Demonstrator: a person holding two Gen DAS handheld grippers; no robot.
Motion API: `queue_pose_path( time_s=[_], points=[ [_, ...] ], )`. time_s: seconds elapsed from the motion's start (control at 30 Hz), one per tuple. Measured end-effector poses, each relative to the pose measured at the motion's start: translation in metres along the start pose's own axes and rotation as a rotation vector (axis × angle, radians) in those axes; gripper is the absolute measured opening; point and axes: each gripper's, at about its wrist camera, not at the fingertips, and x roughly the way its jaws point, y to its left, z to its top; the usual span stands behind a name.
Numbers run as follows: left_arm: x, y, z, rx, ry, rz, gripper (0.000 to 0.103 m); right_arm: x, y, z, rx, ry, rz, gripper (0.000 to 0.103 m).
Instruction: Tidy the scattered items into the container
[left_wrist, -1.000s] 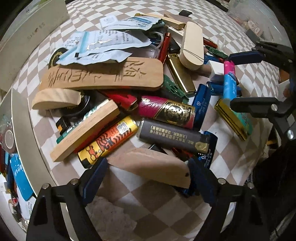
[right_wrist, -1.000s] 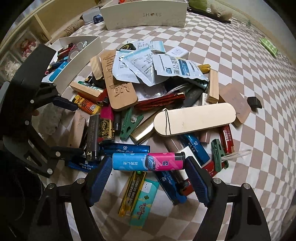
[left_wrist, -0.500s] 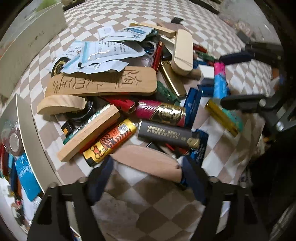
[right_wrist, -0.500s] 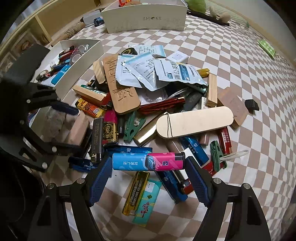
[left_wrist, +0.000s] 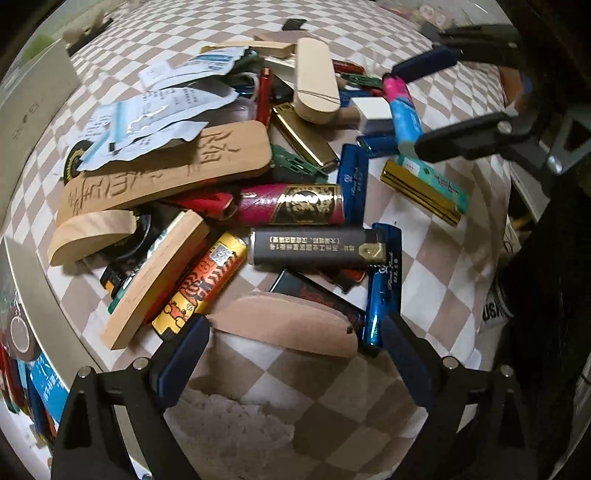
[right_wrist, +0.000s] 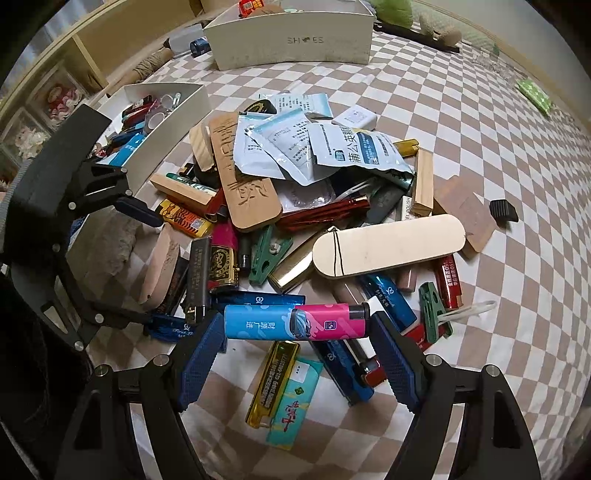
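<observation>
Checkered cloth (right_wrist: 480, 155) is carrying the pile; right gripper (right_wrist: 297, 345) is clamping the blue-pink lighter (right_wrist: 295, 321), so lift straight, then swing toward the container (right_wrist: 177, 122) at ten o'clock. Left gripper (left_wrist: 295, 354), jaws just widening, is straddling the pink wooden piece (left_wrist: 288, 321) without pinching it.

The far white box (right_wrist: 291, 40) reads "SH ES" — a small mark sits between the letters. A white tube (right_wrist: 405, 208) in the pile reads "POLISH". A dark blue lighter (left_wrist: 352, 181) carries script — too small to read.

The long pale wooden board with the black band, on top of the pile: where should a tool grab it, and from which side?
Grip the pale wooden board across its narrow width near the middle, coming straight down from above. It lies flat on top of the pile with both long edges exposed, probably too long to span endwise.
</observation>
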Motion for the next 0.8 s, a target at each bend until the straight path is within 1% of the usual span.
queue_pose_path(
  time_s=[0.13,0.2,0.27,0.3,0.37,0.43,0.5,0.57,0.7,0.8],
  points=[
    [0.004,-0.008,-0.004,0.052,0.075,-0.006,0.095,-0.001,-0.001,-0.001,-0.002,0.000,0.004,0.081],
    [0.005,-0.009,-0.009,0.061,0.121,-0.012,0.095,-0.001,-0.001,-0.002,-0.001,0.002,0.005,0.081],
    [0.006,-0.011,-0.019,0.060,0.158,-0.054,0.095,-0.001,-0.002,-0.003,0.000,0.004,0.005,0.081],
    [0.005,-0.014,-0.029,0.067,0.164,-0.067,0.095,-0.001,-0.001,-0.004,0.000,0.004,0.006,0.081],
    [0.005,-0.025,-0.032,0.082,0.178,-0.109,0.095,-0.001,-0.002,-0.004,0.000,0.003,0.007,0.081],
    [0.007,-0.039,-0.033,0.114,0.195,-0.169,0.095,-0.002,-0.001,-0.004,0.001,0.000,0.008,0.081],
    [0.007,-0.054,-0.031,0.161,0.194,-0.196,0.095,-0.004,-0.001,-0.004,0.000,-0.005,0.007,0.081],
    [0.005,-0.063,-0.027,0.181,0.179,-0.215,0.095,-0.006,-0.001,-0.003,0.001,-0.010,0.009,0.081],
    [0.001,-0.071,-0.014,0.170,0.127,-0.246,0.095,-0.008,-0.001,-0.002,0.002,-0.016,0.009,0.081],
    [-0.010,-0.064,-0.006,0.156,0.096,-0.256,0.095,-0.010,-0.003,-0.002,0.008,-0.019,0.004,0.081]
  ],
)
